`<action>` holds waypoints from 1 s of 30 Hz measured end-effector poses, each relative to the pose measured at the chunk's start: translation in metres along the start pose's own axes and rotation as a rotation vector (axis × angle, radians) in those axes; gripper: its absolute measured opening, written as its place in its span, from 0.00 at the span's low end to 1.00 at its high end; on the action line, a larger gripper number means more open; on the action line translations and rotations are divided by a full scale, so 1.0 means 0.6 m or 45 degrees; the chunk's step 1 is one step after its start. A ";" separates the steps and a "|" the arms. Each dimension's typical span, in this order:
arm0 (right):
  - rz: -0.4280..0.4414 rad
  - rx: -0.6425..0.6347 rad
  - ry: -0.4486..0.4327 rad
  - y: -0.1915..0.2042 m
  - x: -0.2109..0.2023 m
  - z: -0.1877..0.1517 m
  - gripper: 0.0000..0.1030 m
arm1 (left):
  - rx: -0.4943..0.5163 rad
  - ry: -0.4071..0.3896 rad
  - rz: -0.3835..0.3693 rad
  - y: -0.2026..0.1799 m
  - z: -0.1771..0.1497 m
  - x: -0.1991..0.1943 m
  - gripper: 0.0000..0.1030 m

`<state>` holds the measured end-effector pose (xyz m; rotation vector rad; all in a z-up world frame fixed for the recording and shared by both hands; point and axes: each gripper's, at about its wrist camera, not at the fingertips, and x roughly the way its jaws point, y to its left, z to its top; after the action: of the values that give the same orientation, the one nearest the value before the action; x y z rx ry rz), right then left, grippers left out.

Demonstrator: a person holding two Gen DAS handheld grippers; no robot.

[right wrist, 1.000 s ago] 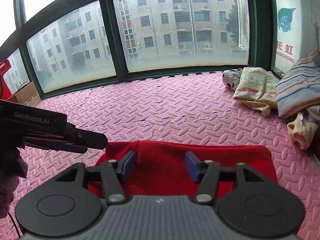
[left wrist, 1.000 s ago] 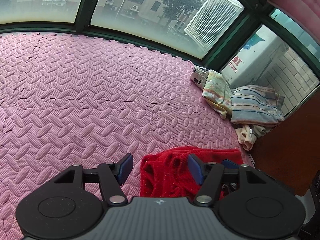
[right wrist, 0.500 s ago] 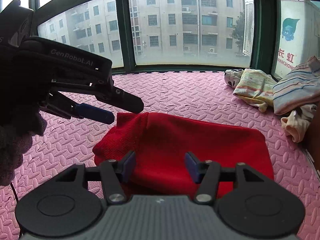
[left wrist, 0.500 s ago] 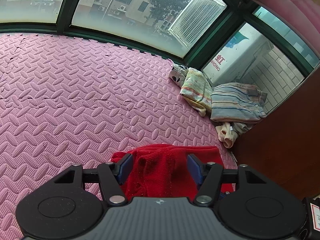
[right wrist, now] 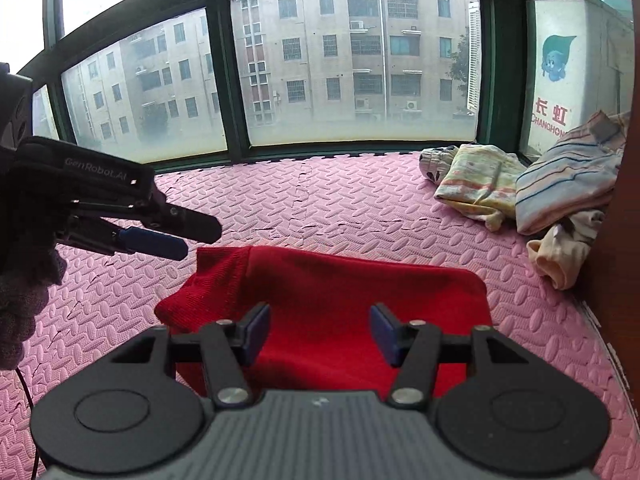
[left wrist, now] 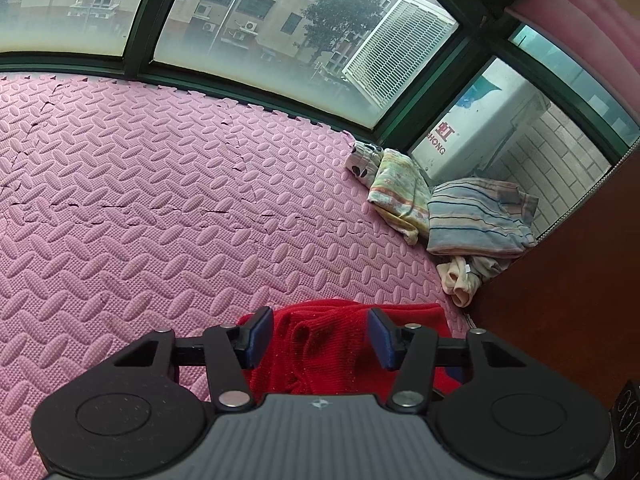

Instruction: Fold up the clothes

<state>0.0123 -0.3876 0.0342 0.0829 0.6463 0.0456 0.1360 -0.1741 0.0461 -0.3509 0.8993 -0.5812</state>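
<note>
Your left gripper hangs above the left end of the red knit sweater, jaws closing with nothing between them. The sweater lies folded on the pink ridged foam mat, a soft ribbed rectangle. Your right gripper hovers over its near edge, jaws half apart, empty. A striped folded garment lies far right.

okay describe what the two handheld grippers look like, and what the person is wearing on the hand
Left gripper and right gripper are matte black plastic with blue finger pads, silver pivot screws and a ribbed grey body. White lettering marks the left one. A dark knitted glove covers that hand.
</note>
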 end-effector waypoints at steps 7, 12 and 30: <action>-0.183 0.159 0.023 -0.112 0.034 0.022 0.55 | 0.033 -0.026 -0.085 -0.015 0.000 -0.007 0.47; -0.135 0.301 0.057 -0.156 0.076 0.025 0.50 | 0.051 0.068 -0.125 -0.022 -0.016 0.027 0.46; -0.148 0.182 0.100 -0.129 0.003 -0.002 0.49 | 0.079 0.111 -0.084 -0.007 -0.027 0.059 0.42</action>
<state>0.0140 -0.4643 0.0251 0.1822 0.7315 -0.1098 0.1385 -0.2000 0.0163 -0.3020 0.9542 -0.6879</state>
